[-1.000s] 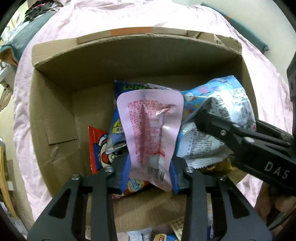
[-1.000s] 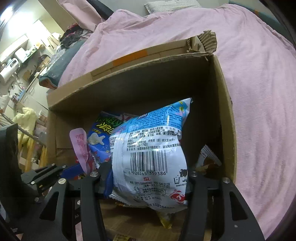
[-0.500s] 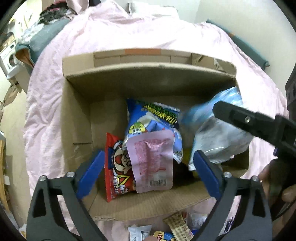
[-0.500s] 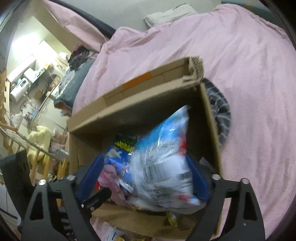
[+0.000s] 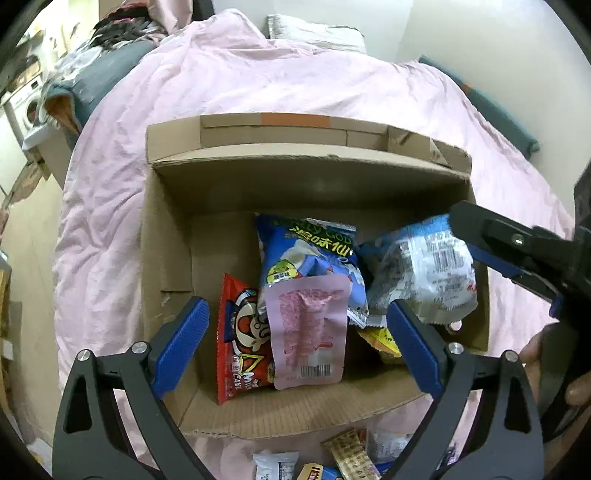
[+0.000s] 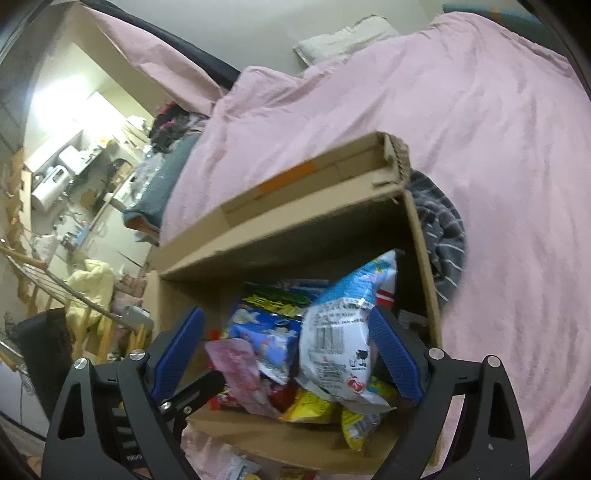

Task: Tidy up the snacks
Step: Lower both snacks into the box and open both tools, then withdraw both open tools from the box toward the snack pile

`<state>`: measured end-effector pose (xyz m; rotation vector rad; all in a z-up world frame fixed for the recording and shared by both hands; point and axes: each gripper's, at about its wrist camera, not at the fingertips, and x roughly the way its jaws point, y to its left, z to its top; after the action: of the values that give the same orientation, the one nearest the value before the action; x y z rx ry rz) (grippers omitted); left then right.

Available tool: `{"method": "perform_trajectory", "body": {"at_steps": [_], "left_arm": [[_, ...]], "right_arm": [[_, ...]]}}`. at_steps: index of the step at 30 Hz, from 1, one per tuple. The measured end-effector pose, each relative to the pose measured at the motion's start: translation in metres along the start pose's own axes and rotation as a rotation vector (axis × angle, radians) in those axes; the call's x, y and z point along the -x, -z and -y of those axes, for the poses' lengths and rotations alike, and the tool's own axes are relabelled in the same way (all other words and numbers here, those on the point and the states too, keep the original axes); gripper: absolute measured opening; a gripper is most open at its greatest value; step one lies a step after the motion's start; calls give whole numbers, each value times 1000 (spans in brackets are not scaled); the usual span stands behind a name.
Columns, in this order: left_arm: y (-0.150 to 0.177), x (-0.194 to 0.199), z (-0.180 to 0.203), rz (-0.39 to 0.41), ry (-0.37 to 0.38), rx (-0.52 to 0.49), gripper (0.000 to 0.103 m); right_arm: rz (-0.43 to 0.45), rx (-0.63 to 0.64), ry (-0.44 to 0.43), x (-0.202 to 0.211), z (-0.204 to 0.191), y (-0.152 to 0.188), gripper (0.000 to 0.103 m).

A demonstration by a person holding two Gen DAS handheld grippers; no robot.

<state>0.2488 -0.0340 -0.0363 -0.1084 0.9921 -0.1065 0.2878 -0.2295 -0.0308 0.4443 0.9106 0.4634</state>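
Observation:
An open cardboard box (image 5: 166, 266) (image 6: 424, 266) sits on a pink bedspread. Inside lie a pink pouch (image 5: 306, 332) (image 6: 236, 365), a red snack bag (image 5: 236, 343), a blue bag with green lettering (image 5: 303, 251) (image 6: 266, 325), a white-and-blue bag (image 5: 421, 269) (image 6: 336, 343) and yellow packets (image 6: 310, 406). My left gripper (image 5: 295, 339) is open and empty above the box's near side. My right gripper (image 6: 288, 354) is open and empty above the right of the box; one of its fingers (image 5: 491, 236) shows in the left wrist view.
Several small snack packets (image 5: 347, 458) lie on the bedspread (image 5: 258, 81) in front of the box. A striped grey cloth (image 6: 443, 229) lies right of the box. A pillow (image 5: 314, 33) is at the far end. Room clutter (image 6: 55, 177) stands left of the bed.
Both grippers opened and let go: the pink pouch and the white-and-blue bag now lie in the box. Both grippers pulled back and up from the box.

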Motion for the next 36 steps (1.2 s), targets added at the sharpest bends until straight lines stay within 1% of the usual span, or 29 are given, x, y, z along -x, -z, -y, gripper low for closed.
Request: {"method": "perform_trajectory", "body": {"at_steps": [1, 2, 3, 4, 6, 8, 11, 14, 18, 24, 30, 36], "left_arm": [[-1, 2, -1, 5, 6, 7, 96], [-1, 4, -3, 11, 6, 11, 96], [-1, 5, -3, 17, 1, 15, 96], [-1, 7, -5, 17, -15, 23, 96], [0, 8, -9, 10, -24, 38, 96], [0, 12, -12, 9, -18, 52, 96], [2, 21, -13, 34, -26, 52, 96], [2, 32, -12, 61, -22, 48, 96], [6, 44, -12, 73, -12, 52, 96], [22, 58, -22, 77, -32, 39, 96], [39, 73, -38, 75, -42, 55, 96], [61, 87, -53, 62, -50, 72, 96]], "right_arm": [[3, 4, -8, 2, -2, 0, 95], [1, 12, -14, 4, -4, -1, 100], [-1, 23, -14, 5, -7, -1, 102], [7, 44, 6, 7, -10, 0, 103], [19, 64, 31, 11, -14, 1, 103], [17, 56, 36, 14, -14, 3, 103], [26, 47, 38, 22, -15, 6, 103], [41, 29, 28, 33, -15, 11, 103], [50, 3, 11, 46, -15, 17, 103], [61, -28, 24, 62, -10, 26, 103], [47, -68, 28, 73, -5, 42, 103], [59, -105, 42, 91, 2, 61, 103]]}}
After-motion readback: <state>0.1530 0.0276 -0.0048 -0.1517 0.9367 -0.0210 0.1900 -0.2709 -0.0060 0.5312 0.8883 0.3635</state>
